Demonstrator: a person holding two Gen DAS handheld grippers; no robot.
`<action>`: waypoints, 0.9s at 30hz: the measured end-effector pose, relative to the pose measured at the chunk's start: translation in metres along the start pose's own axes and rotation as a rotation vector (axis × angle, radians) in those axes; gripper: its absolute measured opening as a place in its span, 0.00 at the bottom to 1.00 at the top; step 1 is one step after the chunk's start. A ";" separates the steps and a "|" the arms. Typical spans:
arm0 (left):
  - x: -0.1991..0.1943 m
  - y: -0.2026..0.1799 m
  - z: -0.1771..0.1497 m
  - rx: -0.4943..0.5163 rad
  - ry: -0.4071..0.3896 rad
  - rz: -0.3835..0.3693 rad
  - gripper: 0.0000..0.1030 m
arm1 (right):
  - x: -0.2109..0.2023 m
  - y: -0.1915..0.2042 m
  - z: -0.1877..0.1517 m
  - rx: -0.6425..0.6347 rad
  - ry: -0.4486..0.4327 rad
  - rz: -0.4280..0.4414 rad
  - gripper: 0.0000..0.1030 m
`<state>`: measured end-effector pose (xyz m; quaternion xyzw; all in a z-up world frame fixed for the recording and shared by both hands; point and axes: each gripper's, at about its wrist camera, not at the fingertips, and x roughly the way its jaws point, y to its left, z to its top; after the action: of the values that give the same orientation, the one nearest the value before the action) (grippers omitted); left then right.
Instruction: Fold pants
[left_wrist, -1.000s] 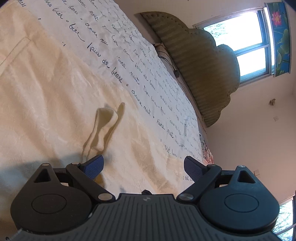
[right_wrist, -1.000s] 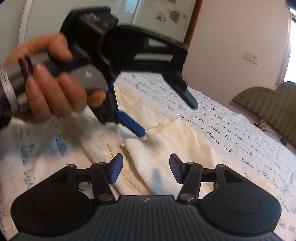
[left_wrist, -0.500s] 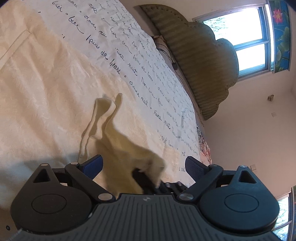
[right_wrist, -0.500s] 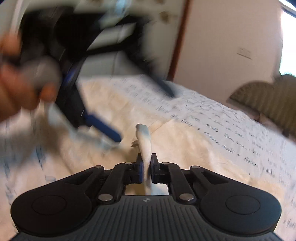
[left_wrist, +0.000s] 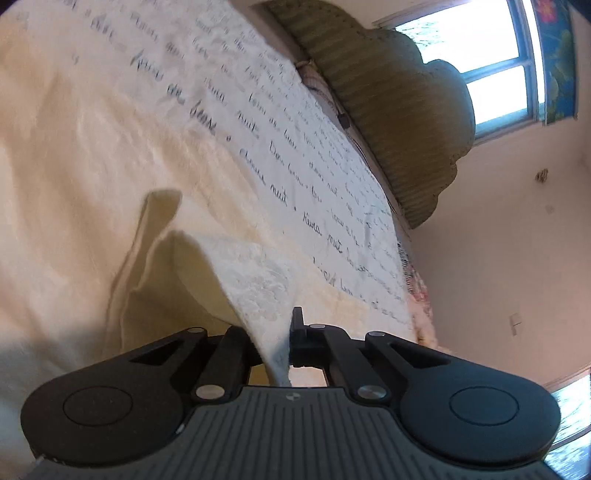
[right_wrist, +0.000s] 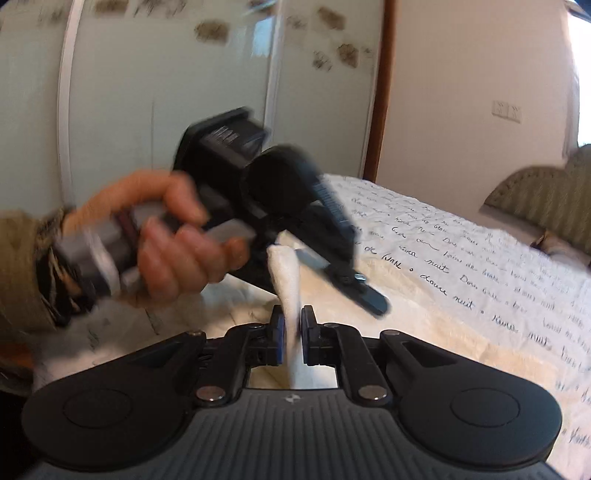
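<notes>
Bedroom light falls across a bed (left_wrist: 332, 177) spread with a script-printed cover. Nearest the lens, the left gripper (left_wrist: 275, 341), spread wide a second ago, is now clenched on a raised fold of the cream pants (left_wrist: 74, 155). The right gripper (right_wrist: 291, 332) likewise pinches the fabric, lifted higher than before. Beyond stand the green headboard (left_wrist: 399, 110) and window (left_wrist: 491, 55).

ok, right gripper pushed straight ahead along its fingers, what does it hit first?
Probably the left gripper, held close ahead with the pants stretched between them. Depth is blurred, so not certain.
</notes>
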<state>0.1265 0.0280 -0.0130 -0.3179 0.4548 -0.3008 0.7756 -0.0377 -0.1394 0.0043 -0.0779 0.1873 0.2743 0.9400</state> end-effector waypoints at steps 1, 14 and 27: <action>-0.005 -0.005 -0.001 0.035 -0.014 0.005 0.01 | -0.009 -0.016 0.001 0.063 -0.026 -0.015 0.09; 0.006 -0.002 -0.020 0.241 -0.059 0.205 0.02 | -0.065 -0.110 -0.045 0.212 0.357 -0.293 0.12; 0.013 -0.002 -0.026 0.340 -0.077 0.273 0.13 | 0.031 -0.175 -0.028 0.364 0.234 -0.358 0.15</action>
<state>0.1079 0.0107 -0.0284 -0.1293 0.4065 -0.2533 0.8682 0.0731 -0.2776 -0.0263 0.0293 0.3239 0.0547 0.9441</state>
